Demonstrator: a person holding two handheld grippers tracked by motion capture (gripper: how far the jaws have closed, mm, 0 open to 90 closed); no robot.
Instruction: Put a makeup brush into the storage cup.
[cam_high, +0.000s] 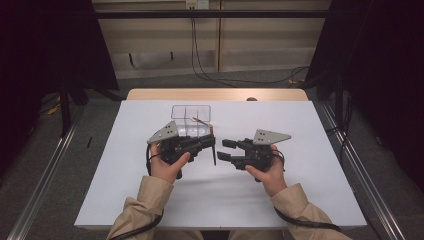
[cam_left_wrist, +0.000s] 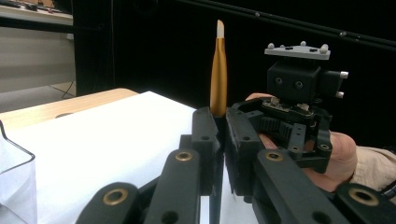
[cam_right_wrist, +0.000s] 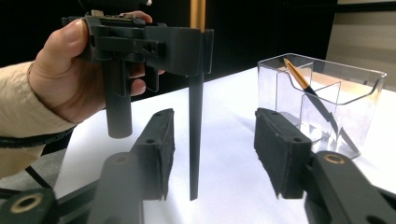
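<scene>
A slim brush stands upright, with a gold ferrule and white tip (cam_left_wrist: 218, 74) above a black handle (cam_right_wrist: 196, 140). My left gripper (cam_left_wrist: 222, 135) is shut on it just below the gold part, and in the high view this gripper (cam_high: 210, 141) sits left of centre. My right gripper (cam_right_wrist: 215, 149) is open. Its two pads stand on either side of the hanging handle without touching it. From above, the right gripper (cam_high: 226, 150) faces the left one, close by. A second gold-and-black brush (cam_right_wrist: 303, 84) leans inside a clear box (cam_right_wrist: 355, 79).
The clear divided box (cam_high: 191, 112) stands on the white mat (cam_high: 150, 200) just behind the left gripper. A wooden table edge (cam_high: 215, 94) shows beyond the mat. Metal rails run along both sides, and cables lie on the floor at the back.
</scene>
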